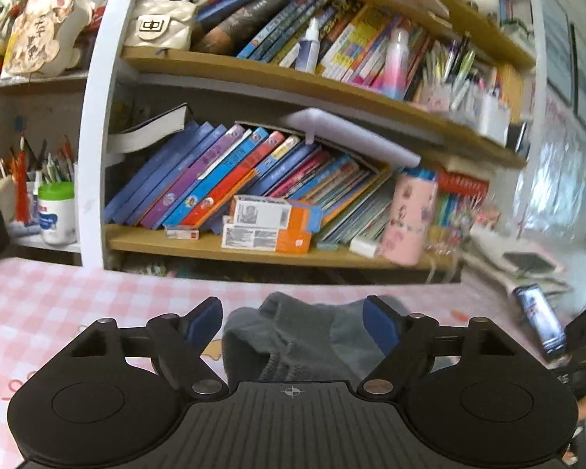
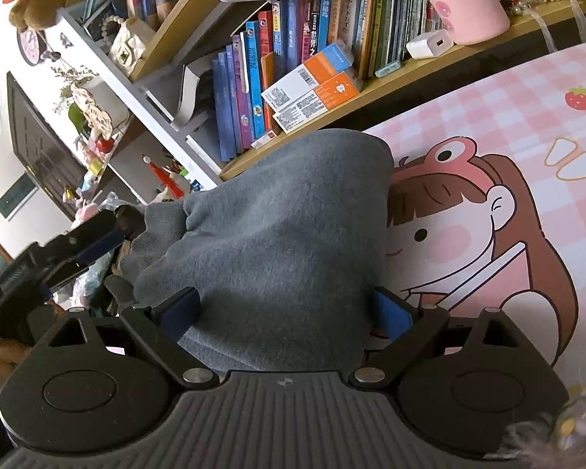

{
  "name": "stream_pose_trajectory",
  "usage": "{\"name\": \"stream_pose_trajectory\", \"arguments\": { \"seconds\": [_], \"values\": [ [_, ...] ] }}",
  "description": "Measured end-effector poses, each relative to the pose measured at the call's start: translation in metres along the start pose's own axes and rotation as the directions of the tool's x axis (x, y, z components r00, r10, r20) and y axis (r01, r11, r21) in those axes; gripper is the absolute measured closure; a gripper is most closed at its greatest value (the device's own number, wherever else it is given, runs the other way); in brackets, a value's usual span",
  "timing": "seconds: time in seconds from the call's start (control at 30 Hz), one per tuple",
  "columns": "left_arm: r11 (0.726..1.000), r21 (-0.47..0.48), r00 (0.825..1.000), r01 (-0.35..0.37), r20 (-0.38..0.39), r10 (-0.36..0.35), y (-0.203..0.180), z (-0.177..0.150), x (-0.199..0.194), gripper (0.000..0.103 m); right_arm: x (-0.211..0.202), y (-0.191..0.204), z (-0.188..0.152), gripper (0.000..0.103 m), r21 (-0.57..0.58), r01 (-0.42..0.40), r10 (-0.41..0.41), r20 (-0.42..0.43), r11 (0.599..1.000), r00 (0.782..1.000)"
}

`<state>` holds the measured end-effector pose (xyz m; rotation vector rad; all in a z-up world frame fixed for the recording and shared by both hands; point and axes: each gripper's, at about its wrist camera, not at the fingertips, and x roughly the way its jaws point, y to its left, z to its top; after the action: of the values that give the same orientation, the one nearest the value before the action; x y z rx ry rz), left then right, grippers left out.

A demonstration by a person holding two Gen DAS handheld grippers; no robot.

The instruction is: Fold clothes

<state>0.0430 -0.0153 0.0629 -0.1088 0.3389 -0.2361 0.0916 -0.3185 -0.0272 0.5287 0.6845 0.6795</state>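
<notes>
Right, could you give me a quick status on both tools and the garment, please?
Left tool open, grey garment between its fingers. Right tool open, straddling same garment on pink checked tablecloth. Bookshelf close behind.

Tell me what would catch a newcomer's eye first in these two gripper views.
Probably the grey garment, bunched on the pink checked table cover between the open fingers of the right gripper. Beside it on the cover is a big cartoon girl. Behind, the crowded bookshelf of leaning books fills the left wrist view, above the open left gripper.
</notes>
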Motion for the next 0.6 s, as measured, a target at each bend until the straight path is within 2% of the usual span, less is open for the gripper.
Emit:
{"name": "stream_pose_trajectory", "arguments": {
  "seconds": [0.17, 0.33, 0.4, 0.53, 0.6],
  "values": [
    [0.999, 0.007, 0.999, -0.043, -0.029, 0.044, -0.001, 0.004, 0.01, 0.022, -0.003, -0.003, 0.001, 0.009, 0.031, -0.01, 0.01, 0.026, 0.999, 1.0],
    [1.0, -0.021, 0.996, -0.002, -0.094, 0.0, 0.002, -0.002, 0.022, 0.022, -0.006, -0.007, 0.003, 0.009, 0.066, -0.023, 0.019, 0.056, 0.998, 0.998],
    [0.999, -0.032, 0.993, -0.022, -0.117, 0.018, 0.005, -0.007, 0.028, 0.022, -0.008, -0.009, 0.004, 0.009, 0.08, -0.028, 0.023, 0.068, 0.996, 0.997],
    [0.991, -0.134, 0.988, -0.025, -0.152, 0.004, 0.02, -0.016, 0.036, 0.025, -0.007, -0.012, 0.005, 0.009, 0.105, -0.036, 0.029, 0.07, 0.994, 0.997],
    [0.985, -0.174, 0.985, -0.011, -0.171, -0.019, 0.028, -0.02, 0.037, 0.03, -0.005, -0.012, 0.005, 0.009, 0.106, -0.032, 0.026, 0.058, 0.994, 0.998]
  ]
}}
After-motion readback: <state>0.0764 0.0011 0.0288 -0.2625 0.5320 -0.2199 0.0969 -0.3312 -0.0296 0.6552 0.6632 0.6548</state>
